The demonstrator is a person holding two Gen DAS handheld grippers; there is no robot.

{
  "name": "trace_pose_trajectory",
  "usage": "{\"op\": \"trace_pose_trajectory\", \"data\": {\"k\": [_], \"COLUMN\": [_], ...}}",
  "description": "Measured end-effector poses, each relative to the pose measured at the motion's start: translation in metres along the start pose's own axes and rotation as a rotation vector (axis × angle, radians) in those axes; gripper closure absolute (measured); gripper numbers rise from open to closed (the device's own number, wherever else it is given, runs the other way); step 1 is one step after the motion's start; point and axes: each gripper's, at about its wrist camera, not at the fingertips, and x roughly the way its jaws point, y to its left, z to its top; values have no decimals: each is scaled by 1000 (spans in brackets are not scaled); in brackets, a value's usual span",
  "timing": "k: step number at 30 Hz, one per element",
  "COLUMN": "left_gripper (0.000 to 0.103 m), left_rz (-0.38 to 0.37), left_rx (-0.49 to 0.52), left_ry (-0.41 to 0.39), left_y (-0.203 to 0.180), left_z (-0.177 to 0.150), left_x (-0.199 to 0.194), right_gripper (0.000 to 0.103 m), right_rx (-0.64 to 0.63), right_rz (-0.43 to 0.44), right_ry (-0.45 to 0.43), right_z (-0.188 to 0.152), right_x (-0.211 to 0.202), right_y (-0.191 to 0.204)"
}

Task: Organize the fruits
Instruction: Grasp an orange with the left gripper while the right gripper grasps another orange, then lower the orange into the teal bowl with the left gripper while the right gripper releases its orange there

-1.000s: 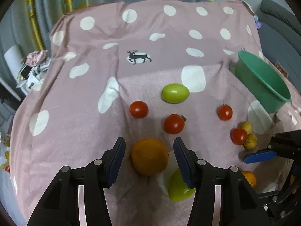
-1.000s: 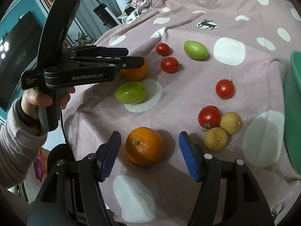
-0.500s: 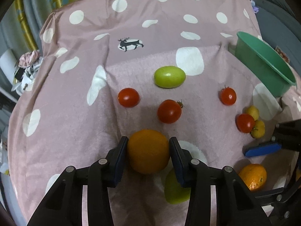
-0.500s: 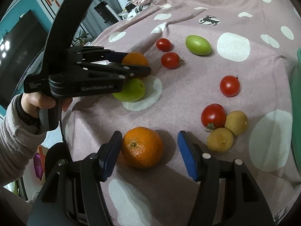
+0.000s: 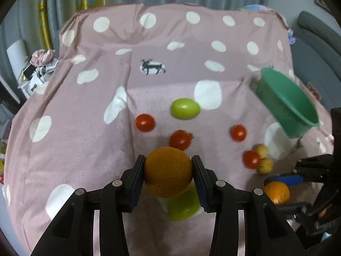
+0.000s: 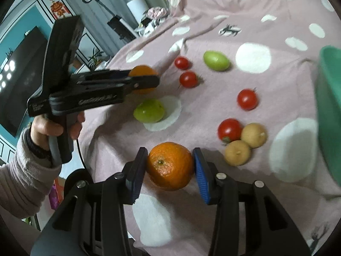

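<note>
My left gripper [image 5: 168, 170] is shut on an orange [image 5: 168, 171] and holds it above the pink dotted cloth [image 5: 85, 149]; it also shows in the right wrist view [image 6: 142, 81]. My right gripper [image 6: 170, 166] is shut on a second orange [image 6: 170, 165], which looks lifted just off the cloth. On the cloth lie two green fruits [image 6: 216, 60] [image 6: 149, 111], several red tomatoes [image 6: 247, 99] and two yellow fruits [image 6: 253, 135]. A green bowl [image 5: 287, 104] stands at the right.
The cloth drops off at the left and front edges. A chair [image 5: 315, 42] stands behind the bowl. Clutter [image 5: 40, 64] lies at the far left, beyond the cloth.
Both grippers have closed on their oranges. The left one has lifted its orange off the cloth, uncovering the green fruit below it.
</note>
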Motion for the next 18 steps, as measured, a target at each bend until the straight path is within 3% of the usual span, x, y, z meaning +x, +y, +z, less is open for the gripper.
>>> {"op": "trace_pose_trajectory", "data": {"k": [6, 18], "left_gripper": [59, 59], "left_rz": [-31, -56], "left_rx": [17, 58], "left_ry": [-43, -43], "left_y": [-21, -69], "left_z": [4, 11], "left_x": [-21, -26], "right_gripper": [59, 59], "right_rx": [17, 71], "right_rz": [-33, -87], "right_ry": [-75, -197], "right_z": [1, -5], "right_x": [-28, -73], "right_y": [-8, -37]}}
